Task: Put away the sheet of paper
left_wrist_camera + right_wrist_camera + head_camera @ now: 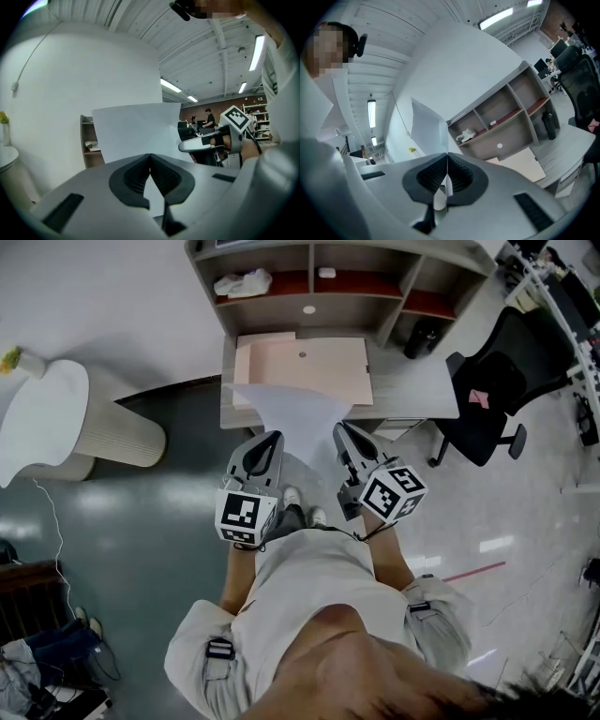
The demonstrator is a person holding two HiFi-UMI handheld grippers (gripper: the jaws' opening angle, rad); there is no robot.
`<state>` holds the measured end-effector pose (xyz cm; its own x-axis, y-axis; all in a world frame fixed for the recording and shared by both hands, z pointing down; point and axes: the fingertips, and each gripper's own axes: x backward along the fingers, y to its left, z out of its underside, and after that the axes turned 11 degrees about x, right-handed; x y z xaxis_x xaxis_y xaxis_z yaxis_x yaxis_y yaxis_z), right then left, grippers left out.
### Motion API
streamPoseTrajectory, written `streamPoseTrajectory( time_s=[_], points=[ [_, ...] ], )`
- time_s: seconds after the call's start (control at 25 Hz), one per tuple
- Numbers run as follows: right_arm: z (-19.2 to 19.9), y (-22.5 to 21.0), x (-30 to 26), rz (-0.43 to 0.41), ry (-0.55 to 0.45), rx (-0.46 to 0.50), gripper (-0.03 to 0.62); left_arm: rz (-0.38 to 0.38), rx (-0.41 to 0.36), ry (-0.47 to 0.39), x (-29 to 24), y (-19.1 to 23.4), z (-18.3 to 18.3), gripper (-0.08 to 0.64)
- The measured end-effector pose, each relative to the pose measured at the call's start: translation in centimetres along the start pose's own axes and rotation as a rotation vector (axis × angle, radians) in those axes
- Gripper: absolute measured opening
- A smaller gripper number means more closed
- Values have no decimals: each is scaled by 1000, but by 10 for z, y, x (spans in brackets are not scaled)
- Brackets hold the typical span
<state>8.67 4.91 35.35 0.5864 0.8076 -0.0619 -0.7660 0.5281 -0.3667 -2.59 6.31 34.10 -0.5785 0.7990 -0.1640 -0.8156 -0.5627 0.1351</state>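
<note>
A white sheet of paper (292, 412) hangs in the air in front of the desk, held up by its two near corners. My left gripper (272, 441) is shut on the left corner and my right gripper (343, 431) is shut on the right corner. In the left gripper view the sheet (136, 132) rises upright out of the closed jaws (150, 158), with the right gripper (202, 145) alongside. In the right gripper view the sheet (427, 127) stands edge-on, pinched between the closed jaws (447, 158).
Ahead stands a grey desk (412, 390) with a pale pink board (314, 364) on it and a shelf unit (342, 282) behind. A black office chair (502, 381) is to the right, a white round table (42, 418) to the left.
</note>
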Motion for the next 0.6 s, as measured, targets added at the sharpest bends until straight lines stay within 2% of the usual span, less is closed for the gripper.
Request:
streamPoseTrajectory(
  time_s=[0.32, 0.6],
  points=[
    [-19, -12, -38, 49, -12, 34, 18, 59, -1, -26, -36, 33, -19, 20],
    [-23, -12, -78, 68, -3, 51, 18, 78, 11, -28, -54, 72, -26, 20]
  ],
)
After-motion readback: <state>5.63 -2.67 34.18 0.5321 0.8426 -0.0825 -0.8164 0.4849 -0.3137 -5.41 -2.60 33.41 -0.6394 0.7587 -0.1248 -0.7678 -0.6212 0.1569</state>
